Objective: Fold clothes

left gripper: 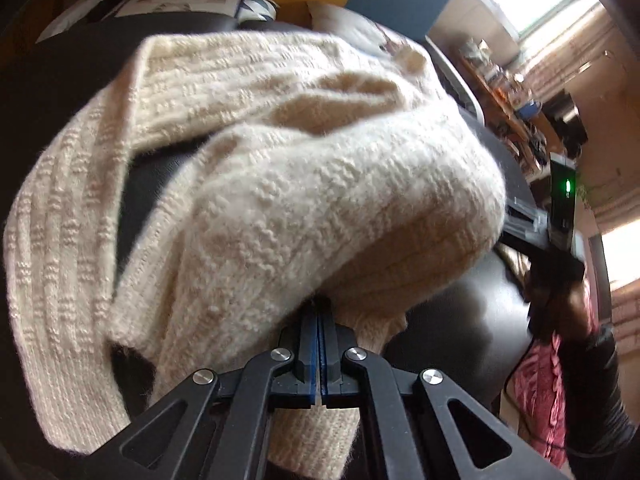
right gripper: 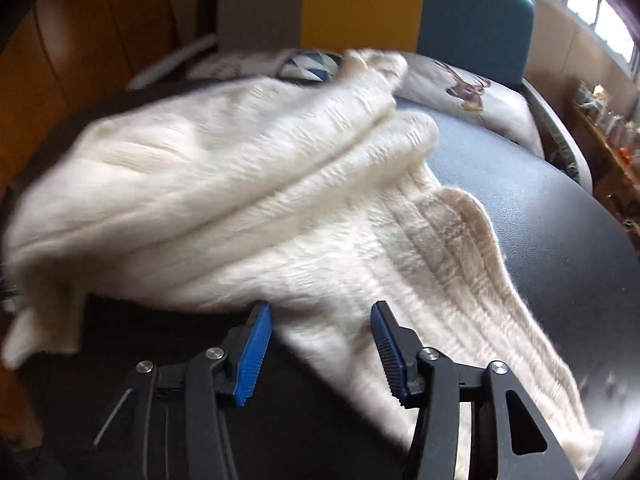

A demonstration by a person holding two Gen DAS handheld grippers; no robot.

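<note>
The left gripper (left gripper: 319, 312) fingers clench the sweater (left gripper: 280, 184); right gripper (right gripper: 320, 344) fingers gape. Heavy knit may slip, spoiling the fold.

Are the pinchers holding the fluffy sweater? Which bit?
The left gripper is shut on the sweater, pinching a thick fold at its near edge. The right gripper holds nothing; its jaws are open over the sweater.

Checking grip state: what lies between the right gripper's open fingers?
The cream sweater: a strip of knit lies between the right gripper's fingers, seen in the right wrist view.
</note>
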